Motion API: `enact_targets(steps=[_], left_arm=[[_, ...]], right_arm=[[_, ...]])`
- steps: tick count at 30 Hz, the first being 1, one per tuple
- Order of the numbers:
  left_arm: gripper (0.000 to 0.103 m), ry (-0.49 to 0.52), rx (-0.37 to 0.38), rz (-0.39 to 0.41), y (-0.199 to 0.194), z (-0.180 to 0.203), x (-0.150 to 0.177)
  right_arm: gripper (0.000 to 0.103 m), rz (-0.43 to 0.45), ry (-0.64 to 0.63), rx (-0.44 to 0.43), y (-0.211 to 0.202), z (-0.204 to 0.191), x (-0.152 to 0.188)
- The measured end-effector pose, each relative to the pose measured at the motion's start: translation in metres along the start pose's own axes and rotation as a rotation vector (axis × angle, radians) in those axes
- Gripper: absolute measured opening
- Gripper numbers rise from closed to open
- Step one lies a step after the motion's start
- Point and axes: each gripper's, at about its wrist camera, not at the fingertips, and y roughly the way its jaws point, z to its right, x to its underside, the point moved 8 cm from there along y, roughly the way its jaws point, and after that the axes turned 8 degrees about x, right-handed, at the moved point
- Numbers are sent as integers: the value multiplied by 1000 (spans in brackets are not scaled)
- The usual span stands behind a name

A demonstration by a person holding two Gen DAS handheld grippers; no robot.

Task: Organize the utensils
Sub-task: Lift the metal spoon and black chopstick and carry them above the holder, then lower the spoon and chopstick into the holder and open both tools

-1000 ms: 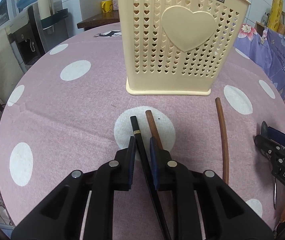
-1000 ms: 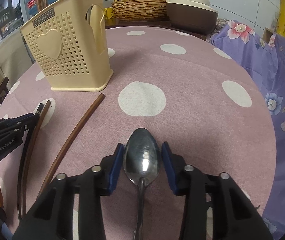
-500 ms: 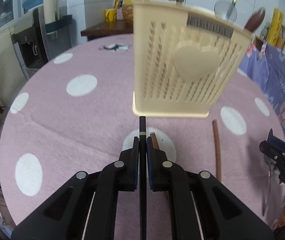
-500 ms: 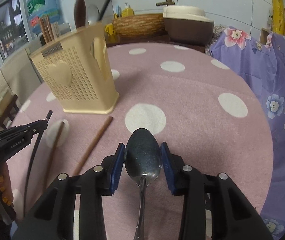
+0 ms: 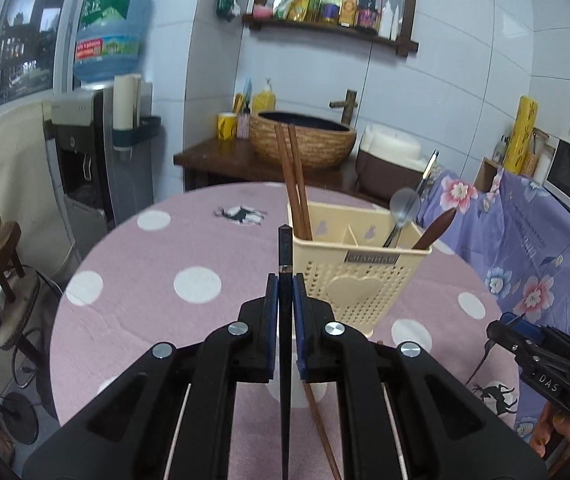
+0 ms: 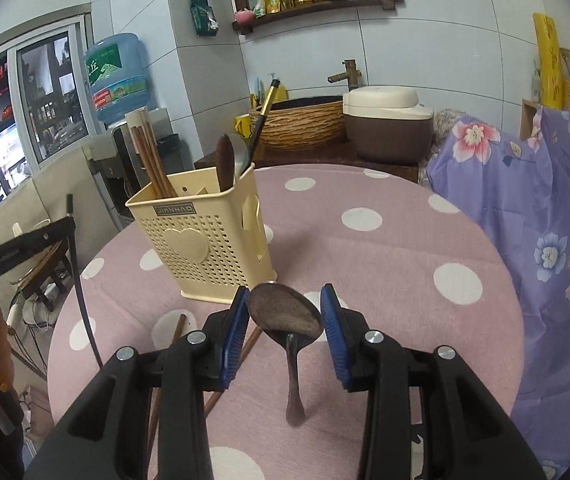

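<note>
The left gripper is pinching a black chopstick tight between its fingers, just in front of the yellow basket. The right gripper is squeezing a spoon by its bowl, near the basket, above the spotted surface.

- A blue water jug stood on a dispenser at the upper left of the left wrist frame.
- A wooden shelf of bottles hung on the tiled wall at the top.
- A woven basin sat mid-frame, with a rice cooker to its right.
- A purple floral cloth filled the right edge.
</note>
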Motion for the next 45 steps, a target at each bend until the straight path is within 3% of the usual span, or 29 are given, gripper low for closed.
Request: enact_targets(steps=[13,21,25,30,36,40,45], left_arm=[[8,-19,13,34,-10,-6,-10],[8,2,24,74,-20,-4,-32],[8,5,58,92,-30,0,-62],[8,52,105,154,-58,21,-123],[8,81,136,266,-83,51,-203],[8,90,120,268,-65,60,-217],[8,63,77,207,-13,49,-190]], right_arm=[[37,11,-28,-4,-5,-10,-2],[37,32,-52,-68,-10,-30,-22],[37,69,-87,-111,-21,-51,-50],[37,171,-113,-145,-41,-78,-113],[37,267,-139,-113,-44,-105,-177],[37,271,-137,-84,-23,-109,-184],[37,241,-147,-58,10,-115,-161]])
